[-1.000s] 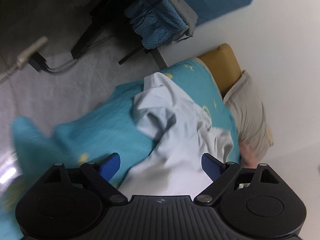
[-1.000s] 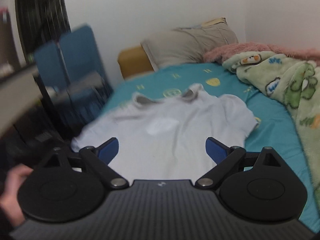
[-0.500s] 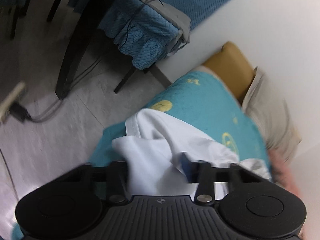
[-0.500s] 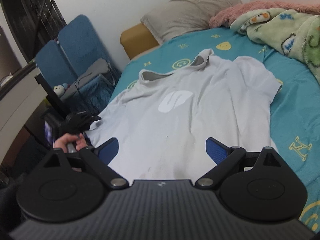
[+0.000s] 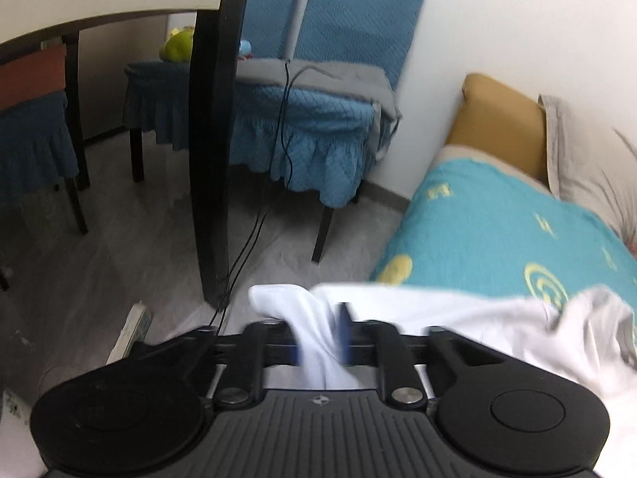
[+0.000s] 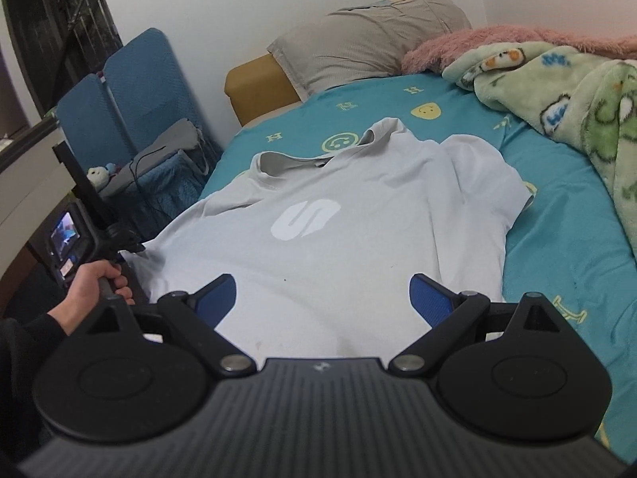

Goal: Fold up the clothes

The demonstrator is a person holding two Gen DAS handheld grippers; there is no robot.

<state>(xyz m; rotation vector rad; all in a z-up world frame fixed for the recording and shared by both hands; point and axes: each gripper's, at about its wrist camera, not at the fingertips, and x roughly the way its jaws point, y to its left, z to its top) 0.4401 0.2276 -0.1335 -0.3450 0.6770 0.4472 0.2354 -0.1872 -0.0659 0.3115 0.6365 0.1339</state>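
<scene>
A pale grey T-shirt (image 6: 342, 231) with a white logo lies face up on the teal bed sheet (image 6: 557, 247), collar toward the pillows. My left gripper (image 5: 322, 338) is shut on the shirt's left sleeve (image 5: 302, 318) at the bed's left edge. The rest of the shirt (image 5: 497, 330) trails to the right in the left wrist view. That same left gripper (image 6: 119, 239) shows in the right wrist view at the shirt's left side, held by a hand (image 6: 95, 283). My right gripper (image 6: 322, 298) is open above the shirt's lower body, nothing between its blue pads.
A grey pillow (image 6: 370, 44) and an ochre cushion (image 6: 258, 87) sit at the bed's head. A green patterned blanket (image 6: 577, 95) and pink fleece (image 6: 477, 40) fill the right side. Left of the bed stand a blue-covered chair (image 5: 318, 135), a black table leg (image 5: 209, 159) and cables.
My left gripper has shut on the sleeve and drawn it out toward the bed's left edge. My right gripper has stayed open and settled over the shirt's lower part.
</scene>
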